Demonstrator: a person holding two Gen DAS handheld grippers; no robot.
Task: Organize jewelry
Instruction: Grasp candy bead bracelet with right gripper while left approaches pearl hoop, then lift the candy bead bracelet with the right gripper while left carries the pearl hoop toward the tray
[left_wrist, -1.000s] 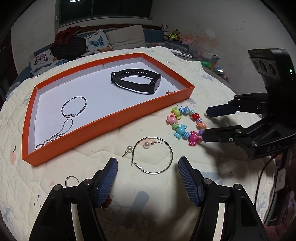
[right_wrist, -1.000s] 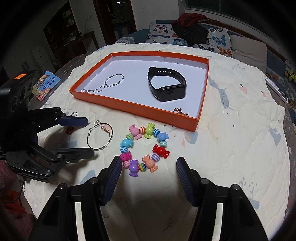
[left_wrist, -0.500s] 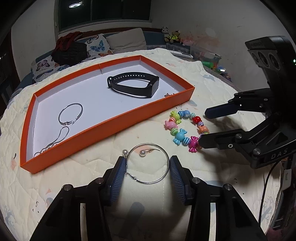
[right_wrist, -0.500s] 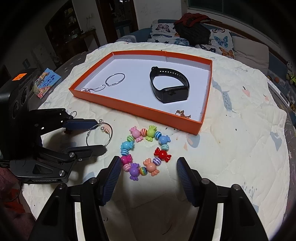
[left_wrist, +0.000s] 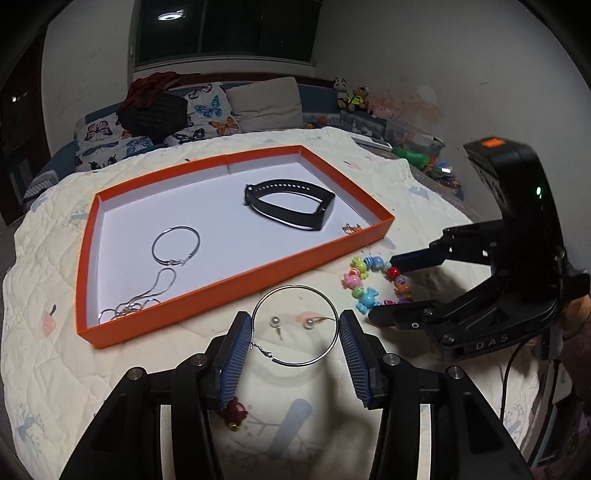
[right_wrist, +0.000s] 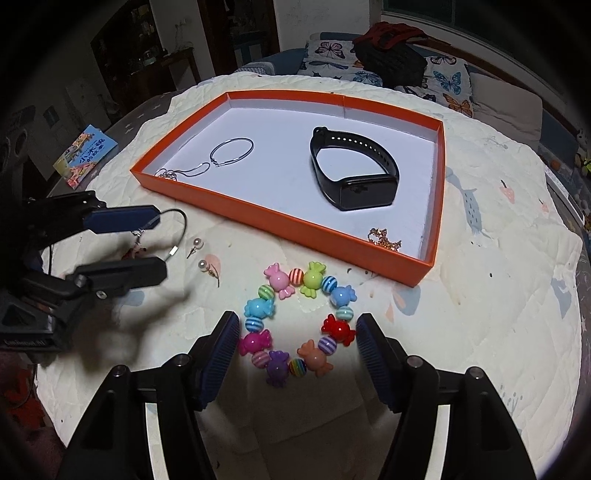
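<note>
My left gripper (left_wrist: 295, 354) is shut on a large silver hoop earring (left_wrist: 295, 287) and holds it just above the quilt. Two pearl studs (left_wrist: 274, 322) lie on the quilt under the hoop. In the right wrist view the left gripper (right_wrist: 155, 243) carries the hoop (right_wrist: 183, 221) at the left. My right gripper (right_wrist: 295, 347) straddles a colourful candy-bead bracelet (right_wrist: 310, 284). Its jaws are opening and the pads do not press on the beads. The orange tray (left_wrist: 229, 291) holds a black wristband (left_wrist: 291, 206), a silver hoop (left_wrist: 175, 245), a silver chain (left_wrist: 144, 299) and a small gold piece (left_wrist: 351, 229).
A small red charm (left_wrist: 234, 410) lies on the quilt below my left finger. A children's book (right_wrist: 85, 155) lies off the quilt's left edge. Butterfly pillows and a black bag (left_wrist: 155, 114) sit behind the tray, with soft toys (left_wrist: 354, 96) at the back right.
My left gripper's jaws closed on the hoop earring and lifted it a little, leaving the pearl studs on the quilt. The right jaws widened slightly around the bracelet.
</note>
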